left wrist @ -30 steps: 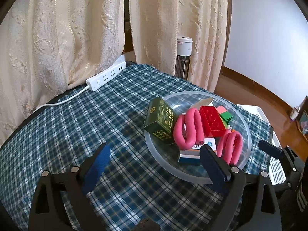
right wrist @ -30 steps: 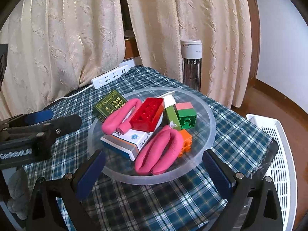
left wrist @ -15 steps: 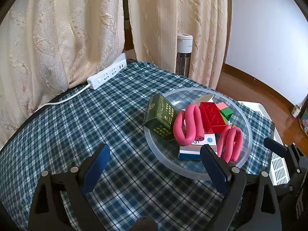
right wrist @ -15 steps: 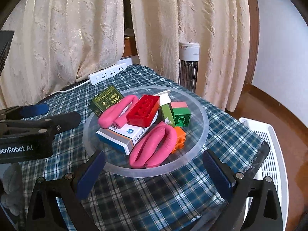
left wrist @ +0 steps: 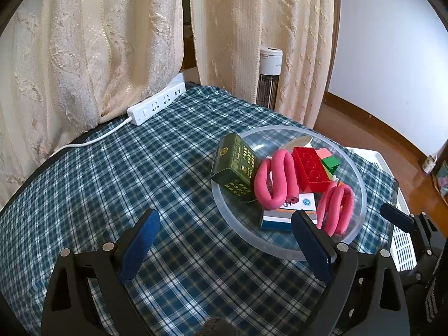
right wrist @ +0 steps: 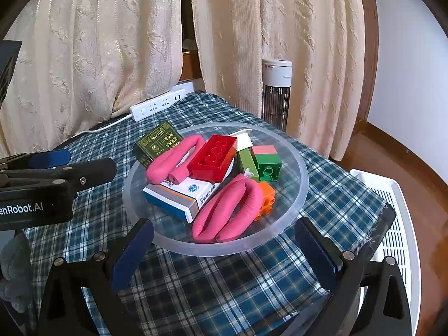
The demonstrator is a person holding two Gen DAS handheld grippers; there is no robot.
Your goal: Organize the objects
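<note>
Both claws have drawn back slightly from the clear bowl [right wrist: 299, 196], which sits at 3 o'clock on the plaid tabletop [left wrist: 117, 173] holding blocks, boxes and pink loops; left claw [left wrist: 226, 243] and right claw [right wrist: 224, 249] gape empty.

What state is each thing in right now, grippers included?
left gripper: open, empty, above the cloth.
right gripper: open, empty, at the bowl's near rim.
clear bowl: upright, full.
green box: leaning on the bowl's rim.
red brick: hollow side up, atop the white box.
pink loops: folded, lying in the bowl.
power strip: corded, nothing plugged into visible sockets.
</note>
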